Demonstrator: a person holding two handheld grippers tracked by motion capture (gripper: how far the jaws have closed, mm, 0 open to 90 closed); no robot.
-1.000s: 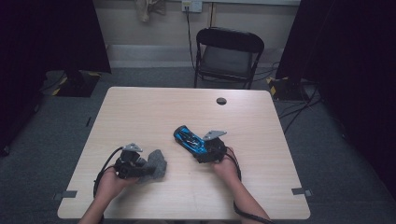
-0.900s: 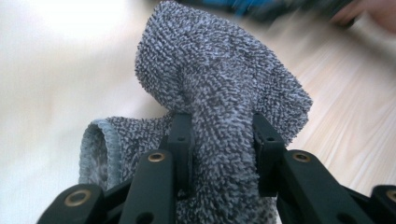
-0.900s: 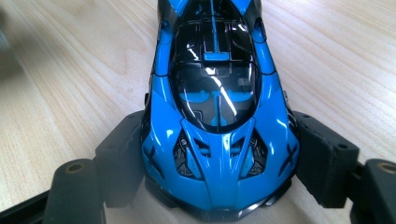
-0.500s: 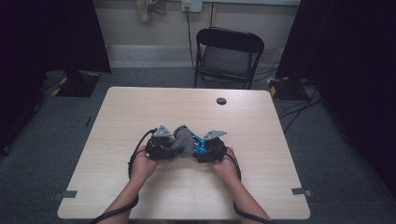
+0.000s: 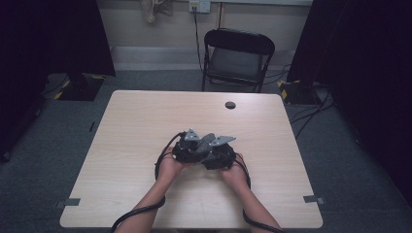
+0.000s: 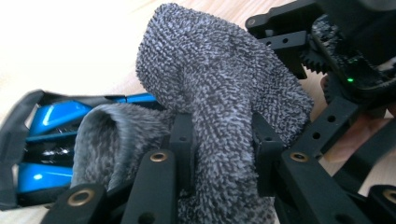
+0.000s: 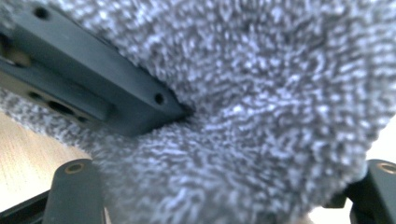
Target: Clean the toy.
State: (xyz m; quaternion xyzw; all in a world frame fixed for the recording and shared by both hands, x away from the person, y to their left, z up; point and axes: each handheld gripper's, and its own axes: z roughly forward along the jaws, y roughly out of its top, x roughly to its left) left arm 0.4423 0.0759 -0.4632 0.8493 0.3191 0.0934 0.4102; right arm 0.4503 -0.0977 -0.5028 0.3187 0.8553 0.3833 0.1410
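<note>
A grey terry cloth (image 6: 219, 84) is pinched between the jaws of my left gripper (image 6: 222, 135), which is shut on it. Beyond the cloth's left side lies a blue and black object (image 6: 51, 140), partly wrapped by the cloth. In the high view both grippers meet at the table's middle, left gripper (image 5: 194, 145) against right gripper (image 5: 218, 150), with the cloth (image 5: 208, 140) bunched between them. In the right gripper view the cloth (image 7: 261, 93) presses close over my right gripper (image 7: 224, 191), hiding its tips. The right gripper holds the blue object's end under the cloth.
The light wooden table (image 5: 145, 116) has a small black round cap (image 5: 230, 105) near its far edge. A black folding chair (image 5: 236, 58) stands behind the table. Cables trail from both grippers toward the table's near edge.
My left gripper has carried the cloth from the left side of the table rightward until it covers the blue object at the right gripper. The right gripper has stayed put.
</note>
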